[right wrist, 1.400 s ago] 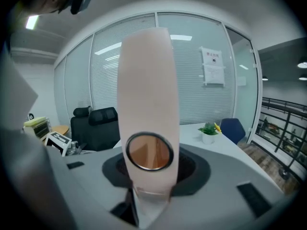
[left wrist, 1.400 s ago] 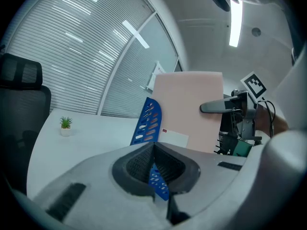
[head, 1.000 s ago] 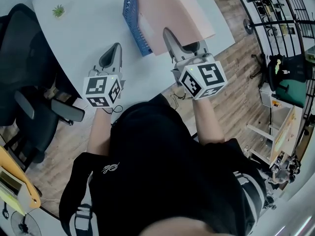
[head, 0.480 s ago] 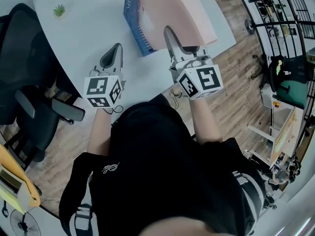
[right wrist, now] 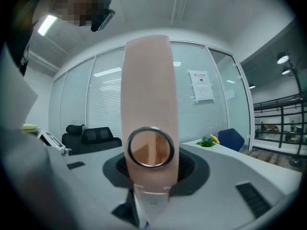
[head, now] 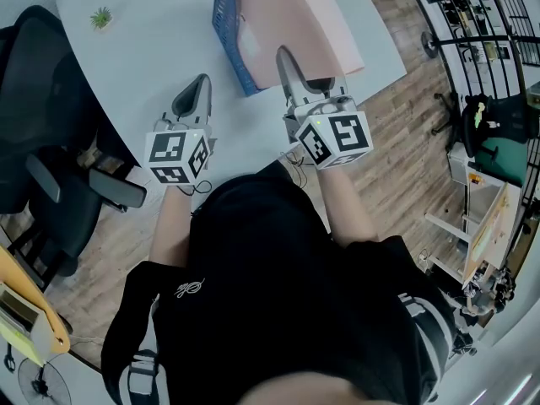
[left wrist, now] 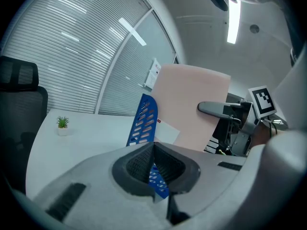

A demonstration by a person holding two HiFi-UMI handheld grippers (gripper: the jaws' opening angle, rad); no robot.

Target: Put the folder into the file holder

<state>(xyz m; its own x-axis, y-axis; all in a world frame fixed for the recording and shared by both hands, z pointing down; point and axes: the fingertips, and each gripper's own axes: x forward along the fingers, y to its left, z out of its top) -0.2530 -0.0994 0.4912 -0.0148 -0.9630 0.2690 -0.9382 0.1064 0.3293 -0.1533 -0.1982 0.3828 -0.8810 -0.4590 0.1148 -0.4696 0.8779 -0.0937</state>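
Observation:
A pink folder (head: 295, 19) stands upright over the white table (head: 160, 49), with its spine toward me. My right gripper (head: 287, 67) is shut on that spine; in the right gripper view the spine's metal ring (right wrist: 149, 147) sits right above the jaws of the right gripper (right wrist: 149, 176). The blue perforated file holder (head: 229, 32) stands just left of the folder, touching or overlapped by it. I cannot tell whether the folder's bottom edge is inside. My left gripper (head: 194, 95) hovers shut and empty, left of and nearer than the holder. The left gripper view shows the holder (left wrist: 144, 121), the folder (left wrist: 194, 107) and the right gripper (left wrist: 223, 110).
A small potted plant (head: 101, 17) sits at the table's far left. A black office chair (head: 42, 142) stands left of the table. The table's right edge drops to a wooden floor (head: 405, 125), with metal racks (head: 472, 15) and other gear further right.
My right gripper has shifted slightly left and turned a little, carrying the folder with it. The left gripper has stayed where it was.

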